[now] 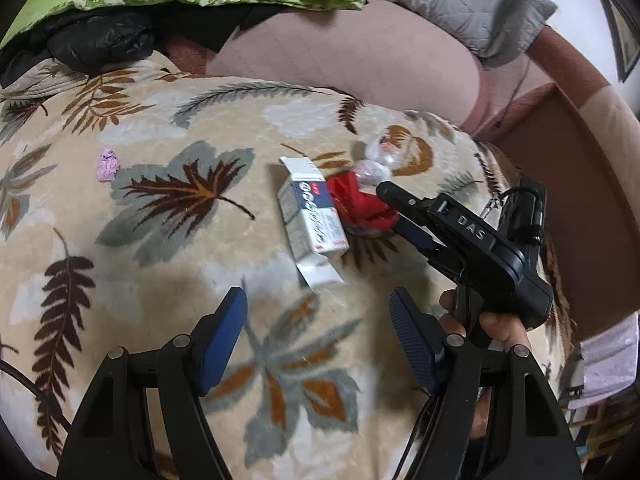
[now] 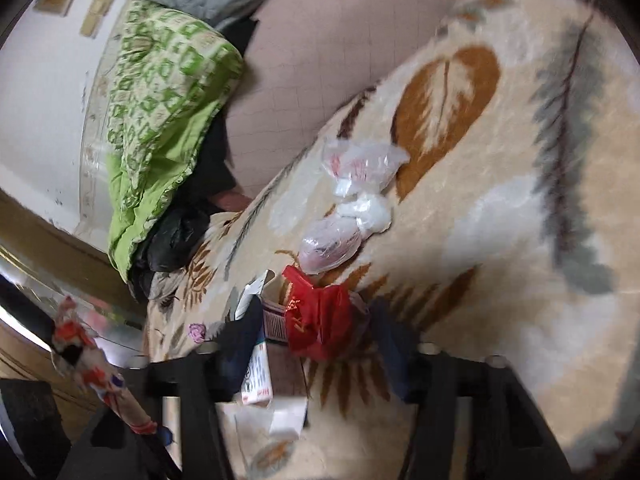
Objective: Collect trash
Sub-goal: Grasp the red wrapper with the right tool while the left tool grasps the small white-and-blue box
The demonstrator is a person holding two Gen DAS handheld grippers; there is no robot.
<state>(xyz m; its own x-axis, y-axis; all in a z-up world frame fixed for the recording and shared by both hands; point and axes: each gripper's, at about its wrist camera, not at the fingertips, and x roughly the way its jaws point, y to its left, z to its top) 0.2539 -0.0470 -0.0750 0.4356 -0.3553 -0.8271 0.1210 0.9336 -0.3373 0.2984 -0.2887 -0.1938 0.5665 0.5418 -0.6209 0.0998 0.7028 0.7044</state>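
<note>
**Trash on the blanket: four items, none collected yet**

- Red wrapper [image 1: 362, 208]: crumpled, lying on the leaf-print blanket [image 1: 160, 272]. My right claw [image 2: 308, 344] straddles it, one finger on each side, not yet closed on it as far as the blurred right view shows. This is the pick in hand.
- Box [image 1: 312, 216]: white carton, flaps open, on its side, touching the wrapper's left edge. Untouched.
- Clear bag [image 2: 352, 200]: knotted plastic with white contents, just beyond the wrapper. Untouched.
- Pink scrap [image 1: 108, 165]: small crumple, well apart to the left. Untouched.
- Left claw [image 1: 316, 340]: spread wide, holding nothing, hovering over bare blanket near the box.
- Bin or sack: none that I can identify; a black plastic bundle [image 1: 100, 42] lies at the far edge.

Judgement: the task is at its start, all four pieces left.
</note>
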